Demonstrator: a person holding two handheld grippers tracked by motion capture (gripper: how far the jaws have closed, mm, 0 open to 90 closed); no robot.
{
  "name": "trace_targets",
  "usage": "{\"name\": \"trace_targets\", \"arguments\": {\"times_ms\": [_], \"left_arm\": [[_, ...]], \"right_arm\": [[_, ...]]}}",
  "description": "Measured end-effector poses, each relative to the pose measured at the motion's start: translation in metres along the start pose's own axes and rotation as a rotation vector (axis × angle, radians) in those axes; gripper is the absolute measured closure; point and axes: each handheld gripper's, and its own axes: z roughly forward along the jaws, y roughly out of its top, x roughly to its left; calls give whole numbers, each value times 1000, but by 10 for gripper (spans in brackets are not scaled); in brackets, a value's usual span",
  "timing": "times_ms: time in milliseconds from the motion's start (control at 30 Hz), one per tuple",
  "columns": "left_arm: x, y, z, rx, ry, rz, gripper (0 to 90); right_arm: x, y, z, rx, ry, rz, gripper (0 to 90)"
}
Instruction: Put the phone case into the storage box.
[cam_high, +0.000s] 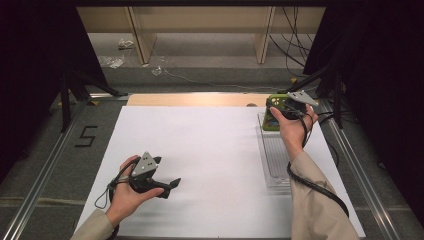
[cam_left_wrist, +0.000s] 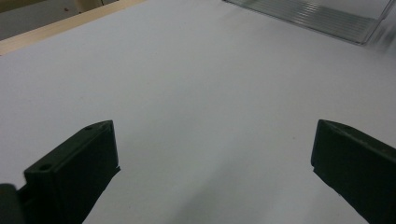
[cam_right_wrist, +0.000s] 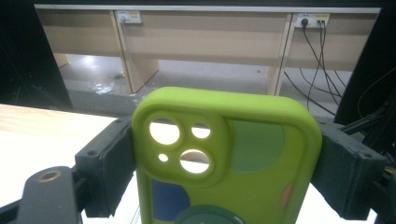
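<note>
A lime-green phone case (cam_right_wrist: 233, 158) with camera cut-outs and coloured patches is clamped between the black jaws of my right gripper (cam_right_wrist: 224, 163). From above, that case (cam_high: 272, 114) and the right gripper (cam_high: 280, 107) sit at the far right of the white mat, over the far end of a clear plastic tray (cam_high: 275, 160). My left gripper (cam_high: 172, 185) rests low over the near left of the mat, pointing right. Its jaws stand wide apart over bare white surface with nothing between them (cam_left_wrist: 212, 158).
The white mat (cam_high: 210, 150) covers most of the table, with a strip of wood (cam_high: 190, 100) at its far edge. The clear tray's corner (cam_left_wrist: 327, 18) lies ahead of the left gripper. Black tripod legs stand at both far corners; cables trail behind the table.
</note>
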Motion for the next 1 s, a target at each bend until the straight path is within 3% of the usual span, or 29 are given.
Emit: {"name": "trace_targets", "arguments": {"times_ms": [1000], "left_arm": [[0,0,0,-2,-2,-1,2]], "right_arm": [[0,-1,11,12,-13,-1,171]]}}
